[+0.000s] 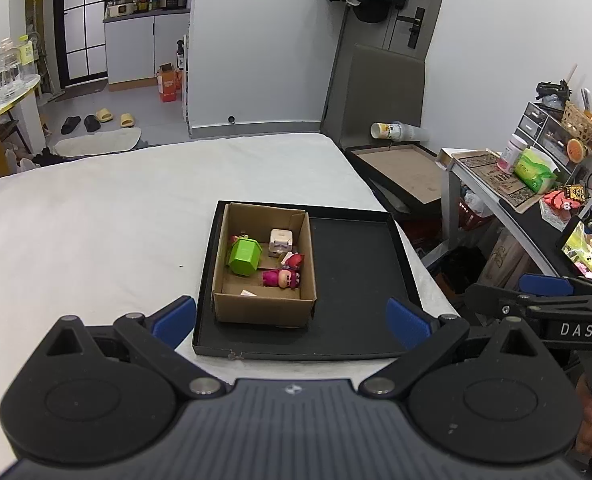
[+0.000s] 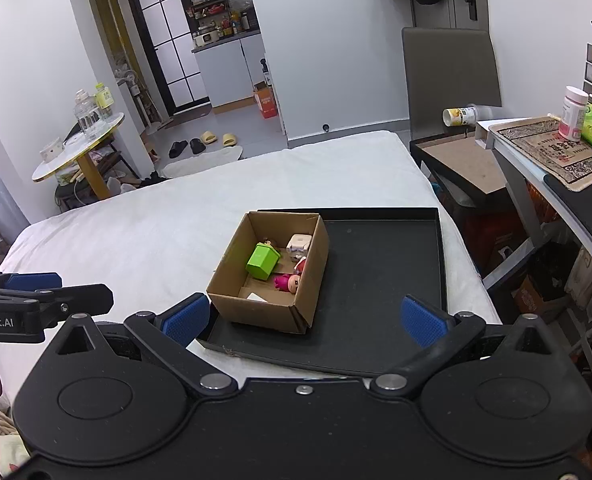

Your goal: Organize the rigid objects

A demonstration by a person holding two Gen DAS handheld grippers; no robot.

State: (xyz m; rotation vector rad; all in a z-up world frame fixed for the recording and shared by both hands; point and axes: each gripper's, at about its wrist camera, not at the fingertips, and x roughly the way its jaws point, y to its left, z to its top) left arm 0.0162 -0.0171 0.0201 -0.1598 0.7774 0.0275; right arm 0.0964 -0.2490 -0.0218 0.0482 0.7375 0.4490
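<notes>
Toys: green block (image 1: 244, 256), pink figure (image 1: 280, 278) gathered in cardboard box (image 1: 263, 311), tray's (image 1: 356, 272) 9 o'clock.
Left gripper (image 1: 291, 320): jaws apart, empty.
Right gripper (image 2: 304, 318): jaws apart, empty.

1. The left gripper (image 1: 291, 322) hangs above the near edge of a black tray (image 1: 360, 280) on a white bed (image 1: 95, 216), blue pads spread wide, holding nothing.
2. A cardboard box (image 1: 263, 308) fills the tray's left half.
3. Inside lie a green block (image 1: 244, 257), a white cube (image 1: 280, 242) and a pink figure (image 1: 280, 279).
4. The right gripper (image 1: 548, 284) shows at the right edge.
</notes>
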